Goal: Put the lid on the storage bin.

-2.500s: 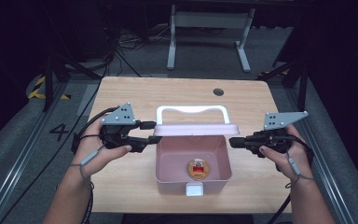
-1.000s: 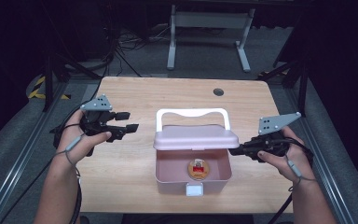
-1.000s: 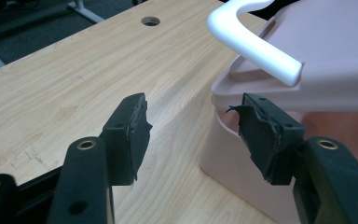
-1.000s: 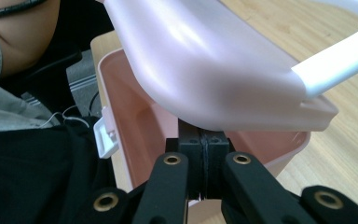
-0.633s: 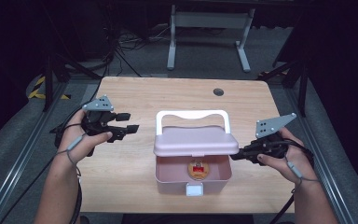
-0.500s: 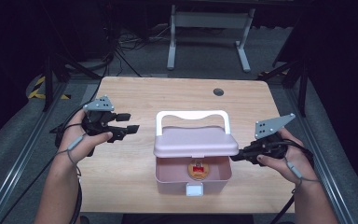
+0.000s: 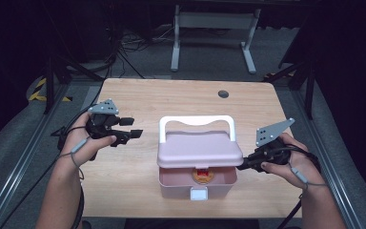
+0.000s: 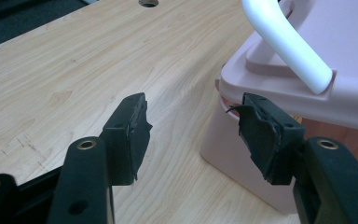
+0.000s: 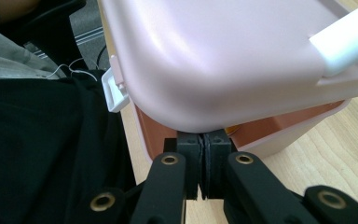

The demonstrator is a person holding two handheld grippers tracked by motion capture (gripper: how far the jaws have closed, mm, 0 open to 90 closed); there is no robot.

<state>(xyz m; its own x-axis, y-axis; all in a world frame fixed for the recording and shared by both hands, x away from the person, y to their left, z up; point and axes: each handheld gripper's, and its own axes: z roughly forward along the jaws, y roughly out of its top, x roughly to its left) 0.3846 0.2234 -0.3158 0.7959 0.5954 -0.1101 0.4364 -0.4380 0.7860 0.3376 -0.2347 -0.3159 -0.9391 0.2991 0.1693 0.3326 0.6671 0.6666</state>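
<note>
High view: pink box [image 7: 196, 183] sits mid-table [image 7: 171, 95], toward my edge. Lid [image 7: 200, 149] partly lowered over it, white handle [image 7: 195, 121] up; front of box still uncovered, a round orange item [image 7: 203, 175] inside. My left gripper [image 7: 133, 133] well apart to box's left, spread, nothing between. My right gripper [image 7: 242, 166] at lid's right edge.

Left gripper view: pads [image 8: 131, 128] wide apart over bare wood, box wall [image 8: 228, 140] just beside the farther pad, lid rim above it.

Right gripper view: right gripper [image 9: 203, 154] pressed together, tips tucked under lid's [image 9: 223, 60] rounded corner, touching it from below. White latch [image 9: 114, 93] hangs at lid's front. Can't tell if anything's pinched.
</note>
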